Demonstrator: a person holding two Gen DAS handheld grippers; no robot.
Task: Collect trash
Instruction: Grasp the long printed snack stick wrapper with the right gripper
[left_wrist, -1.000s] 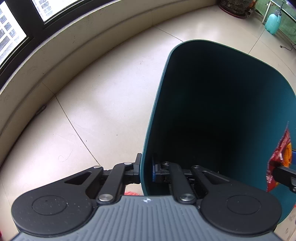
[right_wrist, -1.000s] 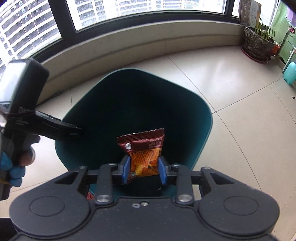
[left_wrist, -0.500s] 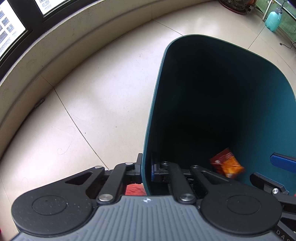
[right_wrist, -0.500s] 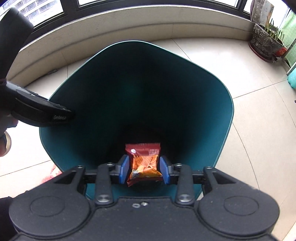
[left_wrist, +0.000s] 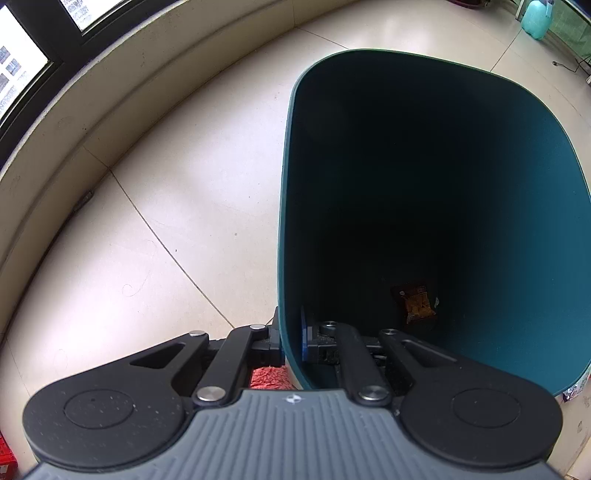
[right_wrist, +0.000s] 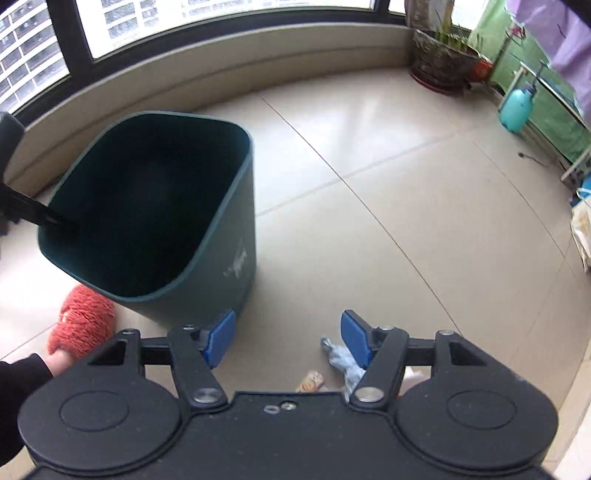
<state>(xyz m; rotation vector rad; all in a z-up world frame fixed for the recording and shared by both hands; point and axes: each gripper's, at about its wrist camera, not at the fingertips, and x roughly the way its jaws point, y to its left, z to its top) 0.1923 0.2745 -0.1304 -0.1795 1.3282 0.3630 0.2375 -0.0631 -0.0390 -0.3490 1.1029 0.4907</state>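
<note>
Holding the near wall of the dark teal plastic waste bin (left_wrist: 443, 206), the left tongs (left_wrist: 291, 341) are clamped on the rim, one finger outside and one inside. On the bin's shadowed bottom lies a small brown-and-orange snack packet (left_wrist: 415, 305), at about 1 o'clock from the left tongs.

The right tongs (right_wrist: 288, 341) hang above the beige tiled floor (right_wrist: 369, 206) with the blue pads (right_wrist: 221, 338) spread wide and nothing between them. In the right wrist view the bin stands at about 10 o'clock from these tongs, tilted toward the camera.

The next litter appears to be a crumpled pale blue-grey wrapper (right_wrist: 341, 360) on the floor, just inside the right pad at about 4 o'clock from the midpoint of the tongs, partly hidden behind that finger. Its long axis seems to run from 11 to 5 o'clock, though occlusion makes this uncertain. A small tan scrap (right_wrist: 310, 382) lies just beside it at 6 o'clock. The right tongs are the nearer and the free pair, so the pick probably falls to them: a short shift toward 4 o'clock, then a descent.

A fuzzy red-orange slipper (right_wrist: 83, 321) lies at the bin's base, at 9 o'clock.
</note>
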